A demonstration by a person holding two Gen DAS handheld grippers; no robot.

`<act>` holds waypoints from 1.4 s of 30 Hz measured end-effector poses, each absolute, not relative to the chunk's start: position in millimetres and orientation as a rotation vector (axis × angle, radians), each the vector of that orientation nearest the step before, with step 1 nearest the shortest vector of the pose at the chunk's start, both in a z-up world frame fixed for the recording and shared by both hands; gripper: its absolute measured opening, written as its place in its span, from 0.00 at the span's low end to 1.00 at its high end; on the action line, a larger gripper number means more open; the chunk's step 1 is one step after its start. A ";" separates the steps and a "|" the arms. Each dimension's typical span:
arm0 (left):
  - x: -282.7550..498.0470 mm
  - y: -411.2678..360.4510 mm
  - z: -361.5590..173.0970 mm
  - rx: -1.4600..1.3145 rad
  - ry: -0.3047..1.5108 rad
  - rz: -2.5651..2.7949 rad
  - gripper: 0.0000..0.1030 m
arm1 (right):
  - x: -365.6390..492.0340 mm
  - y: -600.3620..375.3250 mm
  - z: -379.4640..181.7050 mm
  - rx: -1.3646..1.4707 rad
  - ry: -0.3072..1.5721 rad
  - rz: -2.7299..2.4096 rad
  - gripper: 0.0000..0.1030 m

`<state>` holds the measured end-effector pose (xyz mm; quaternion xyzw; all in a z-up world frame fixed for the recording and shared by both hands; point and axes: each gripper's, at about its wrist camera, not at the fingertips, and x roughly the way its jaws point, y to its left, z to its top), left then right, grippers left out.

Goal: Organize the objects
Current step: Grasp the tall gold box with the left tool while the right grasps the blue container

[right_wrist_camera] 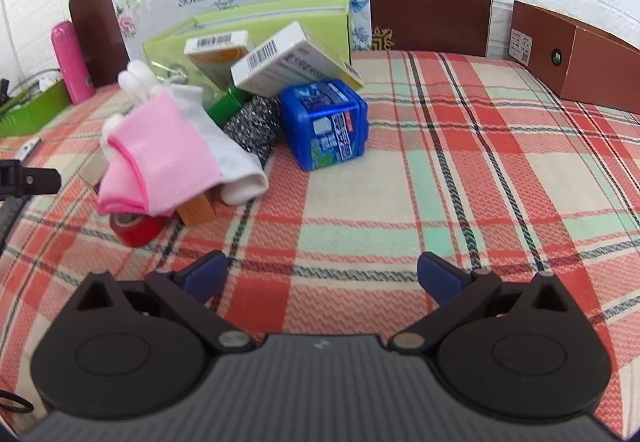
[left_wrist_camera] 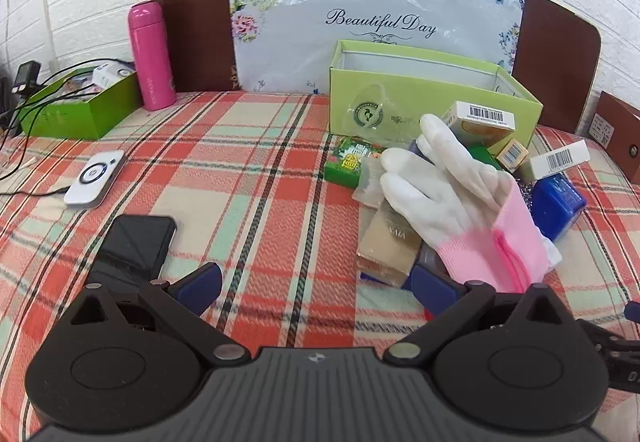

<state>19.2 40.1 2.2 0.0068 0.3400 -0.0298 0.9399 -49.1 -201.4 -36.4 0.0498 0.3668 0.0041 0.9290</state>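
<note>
Topmost, the pink-cuffed glove (right_wrist_camera: 160, 161) lies draped over the clutter pile beside the green box (left_wrist_camera: 432, 97), soft, light and floppy, likely best pinched at the doubled cuff; left gripper (left_wrist_camera: 316, 282) and right gripper (right_wrist_camera: 320, 274) both gape wide, empty.

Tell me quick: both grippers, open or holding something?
Left gripper: open, holding nothing.
Right gripper: open, holding nothing.

One pink bottle (left_wrist_camera: 151, 55), one blue tub (right_wrist_camera: 324, 123), two open green boxes (left_wrist_camera: 432, 97).
</note>
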 end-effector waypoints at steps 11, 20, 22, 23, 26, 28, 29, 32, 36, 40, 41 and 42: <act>73.0 30.5 -29.1 -0.024 0.794 -0.261 0.65 | -46.3 -207.1 -32.2 0.126 0.688 0.021 1.00; 59.9 43.5 -27.1 -0.089 0.808 -0.339 0.46 | -4.3 -204.5 -20.2 -0.040 0.569 0.049 0.96; 45.0 53.6 -25.0 -0.091 0.812 -0.322 0.46 | 10.5 -204.1 -21.5 -0.084 0.552 0.056 0.89; 37.0 58.7 -24.9 -0.093 0.818 -0.314 0.46 | 18.0 -203.9 -23.4 -0.100 0.554 0.056 0.88; 15.8 69.3 -28.8 -0.103 0.849 -0.297 0.46 | 36.8 -204.7 -31.8 -0.094 0.558 0.069 0.80; 8.4 72.3 -32.0 -0.107 0.870 -0.280 0.46 | 46.2 -205.0 -38.5 -0.081 0.591 0.080 0.56; 6.0 72.3 -31.6 -0.103 0.864 -0.270 0.47 | 46.9 -205.8 -40.3 -0.082 0.600 0.068 0.55; 8.1 68.6 -25.7 -0.097 0.826 -0.264 0.60 | 33.7 -214.1 -37.0 -0.048 0.619 0.076 0.55; 25.6 54.0 -26.8 -0.049 0.809 -0.296 0.64 | -4.8 -233.0 -31.7 0.003 0.649 0.081 0.55; 42.2 48.2 -39.9 -0.049 0.848 -0.280 0.61 | -42.2 -243.4 -32.6 0.049 0.679 0.109 0.57; 41.4 48.0 -39.4 -0.048 0.837 -0.277 0.58 | -48.2 -242.8 -34.0 0.050 0.688 0.119 0.57; 40.5 48.2 -38.4 -0.047 0.835 -0.279 0.47 | -51.9 -241.4 -35.4 0.049 0.692 0.130 0.57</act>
